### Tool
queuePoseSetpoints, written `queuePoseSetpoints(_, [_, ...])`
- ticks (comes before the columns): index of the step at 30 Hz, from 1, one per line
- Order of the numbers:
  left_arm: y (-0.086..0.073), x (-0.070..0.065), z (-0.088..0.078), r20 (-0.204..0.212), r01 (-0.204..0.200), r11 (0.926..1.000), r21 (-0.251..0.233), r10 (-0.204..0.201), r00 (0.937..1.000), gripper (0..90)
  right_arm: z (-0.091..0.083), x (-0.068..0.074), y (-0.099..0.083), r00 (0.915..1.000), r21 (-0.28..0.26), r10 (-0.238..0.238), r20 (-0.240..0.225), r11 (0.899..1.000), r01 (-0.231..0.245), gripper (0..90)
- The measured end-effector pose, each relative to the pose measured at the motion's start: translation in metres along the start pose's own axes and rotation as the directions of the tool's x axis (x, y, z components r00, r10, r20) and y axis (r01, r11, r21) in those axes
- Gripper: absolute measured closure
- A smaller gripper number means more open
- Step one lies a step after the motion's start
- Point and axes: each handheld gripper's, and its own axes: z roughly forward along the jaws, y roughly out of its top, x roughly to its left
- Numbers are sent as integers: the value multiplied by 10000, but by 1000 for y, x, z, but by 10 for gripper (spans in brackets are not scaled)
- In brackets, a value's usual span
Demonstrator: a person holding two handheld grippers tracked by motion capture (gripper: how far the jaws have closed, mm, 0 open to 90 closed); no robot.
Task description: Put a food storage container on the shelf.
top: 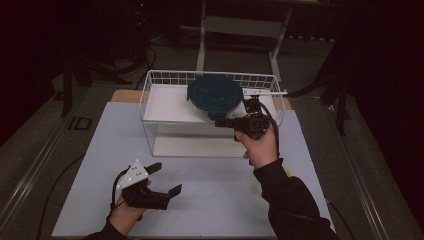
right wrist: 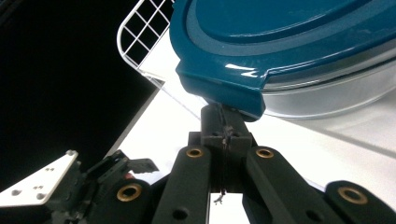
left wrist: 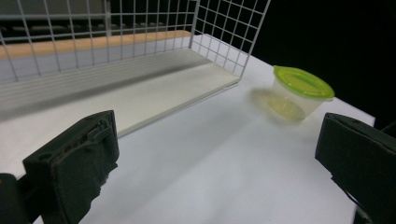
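- Desk (top: 200, 200) — a pale surface carrying every item; a white wire basket (top: 150, 107) stands along its far edge, with a flat white shelf inside.
- Blue-lidded container (top: 215, 95) — a clear round tub with a dark teal lid, held over the right half of the basket at rim level.
- Right gripper (top: 226, 122) — its jaws are closed on the lid's tab, as seen in the right gripper view.
- Left gripper (top: 167, 179) — jaws spread wide and empty, resting near the desk's near-left corner.
- Green-lidded container (left wrist: 301, 93) — a small clear tub standing on the desk toward its right edge.
- Step judged in hand: placing the tub into, or lifting it out of, the basket — which cannot be told. The next move calls for a level carry clear of the wire rim.
- No brand, label or writing can be read.
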Motion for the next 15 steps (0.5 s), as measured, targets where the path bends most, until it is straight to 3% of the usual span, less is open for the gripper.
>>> queuePoseSetpoints(4, [0, -2, 0, -18, -292, 9996, -13, 292, 9996, 0, 2, -2, 4, 10000, -36, 33, 93, 10000, -33, 898])
queuePoseSetpoints(15, [-5, -4, 3, 108, -263, 9996, 73, 262, 9996, 0, 3, -10, 11, 9992, -192, 200, 347, 9996, -193, 898])
